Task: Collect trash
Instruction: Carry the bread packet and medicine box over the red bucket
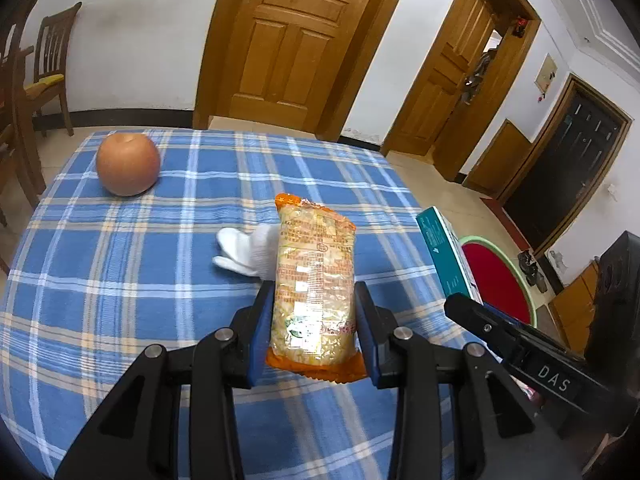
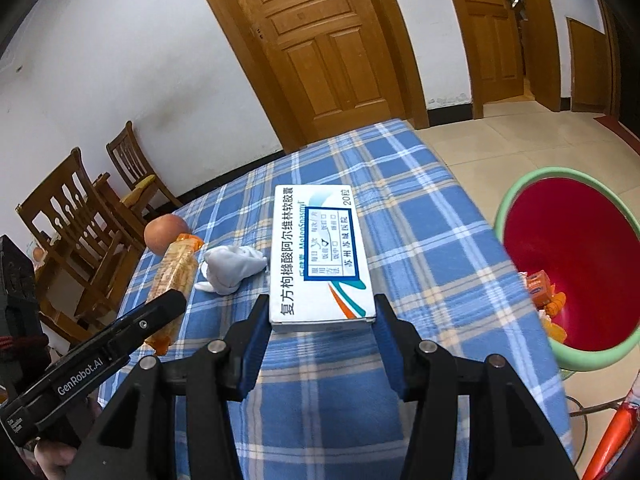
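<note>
My left gripper [image 1: 314,300] is shut on an orange-edged snack packet [image 1: 314,280], held lengthwise above the blue plaid table [image 1: 120,280]. My right gripper [image 2: 320,312] is shut on a white medicine box [image 2: 320,256] with teal and orange stripes, lifted over the table's right side. The same box [image 1: 444,256] shows at the right of the left wrist view, and the packet [image 2: 174,280] at the left of the right wrist view. A red basin with a green rim [image 2: 576,256] stands on the floor right of the table and holds some orange wrappers [image 2: 544,292].
A crumpled white cloth [image 1: 244,252] lies mid-table and a round brown fruit [image 1: 128,164] sits at the far left corner. Wooden chairs [image 2: 80,220] stand left of the table. Wooden doors [image 1: 292,40] line the far wall. Tiled floor surrounds the basin [image 1: 496,280].
</note>
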`<state>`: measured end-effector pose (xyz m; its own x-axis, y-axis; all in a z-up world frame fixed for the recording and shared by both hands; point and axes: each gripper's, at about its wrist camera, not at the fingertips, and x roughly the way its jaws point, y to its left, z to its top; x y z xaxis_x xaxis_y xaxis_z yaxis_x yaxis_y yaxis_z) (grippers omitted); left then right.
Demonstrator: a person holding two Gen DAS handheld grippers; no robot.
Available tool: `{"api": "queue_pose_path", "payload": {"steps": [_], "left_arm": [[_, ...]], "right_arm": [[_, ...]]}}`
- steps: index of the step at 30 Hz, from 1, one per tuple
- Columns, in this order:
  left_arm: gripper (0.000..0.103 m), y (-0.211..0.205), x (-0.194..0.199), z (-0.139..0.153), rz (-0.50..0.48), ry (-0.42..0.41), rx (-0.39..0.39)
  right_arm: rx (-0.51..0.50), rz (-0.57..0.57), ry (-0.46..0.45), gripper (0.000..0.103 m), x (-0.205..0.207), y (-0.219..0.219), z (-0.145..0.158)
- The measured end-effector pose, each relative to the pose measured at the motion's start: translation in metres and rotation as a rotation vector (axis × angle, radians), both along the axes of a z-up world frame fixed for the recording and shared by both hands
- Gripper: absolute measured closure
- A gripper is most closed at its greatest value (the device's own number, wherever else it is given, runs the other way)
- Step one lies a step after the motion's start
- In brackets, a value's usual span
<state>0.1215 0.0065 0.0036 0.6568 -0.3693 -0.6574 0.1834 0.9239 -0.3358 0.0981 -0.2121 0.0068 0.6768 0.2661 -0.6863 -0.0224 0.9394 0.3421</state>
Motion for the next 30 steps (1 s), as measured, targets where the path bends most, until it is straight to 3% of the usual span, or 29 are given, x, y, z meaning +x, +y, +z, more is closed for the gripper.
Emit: {"api": "queue_pose_path", "payload": {"steps": [11,30], "left_arm": [[0.065,-0.044,0.001,0.007,-0.068,0.014,-0.011],[0.065,-0.151,0.015,0.015,-0.227,0.022,0.033]], "right_arm": [[0.026,-0.083,-0.025,0.050,-0.023,-0.051,0.009],[0.069,-0.287,-0.011,0.050,-0.045,-0.154,-0.010]]}}
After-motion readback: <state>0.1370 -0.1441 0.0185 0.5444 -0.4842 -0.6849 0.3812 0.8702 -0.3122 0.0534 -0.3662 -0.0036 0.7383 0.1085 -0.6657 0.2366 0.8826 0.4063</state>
